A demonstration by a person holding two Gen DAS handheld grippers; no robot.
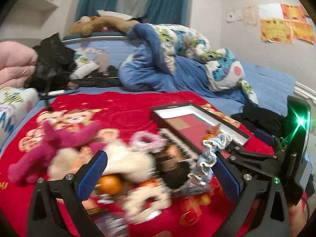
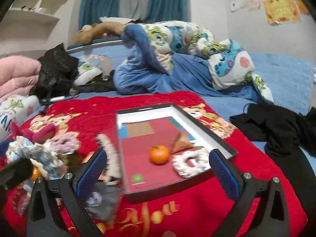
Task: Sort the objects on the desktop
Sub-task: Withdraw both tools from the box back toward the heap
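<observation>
A shallow black-rimmed tray (image 2: pixel 199 116) lies flat on the right, holding an orange (image 2: pixel 159 154), a white scrunchie (image 2: pixel 190 163) and a brown wedge (image 2: pixel 180 140); blurred scrunchies and plush toys (image 1: pixel 126 162) heap left.

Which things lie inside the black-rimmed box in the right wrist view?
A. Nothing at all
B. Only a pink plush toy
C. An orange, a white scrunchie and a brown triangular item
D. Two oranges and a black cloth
C: in the right wrist view the box holds an orange, a white scrunchie and a brown triangular item, blurred by motion.
</observation>
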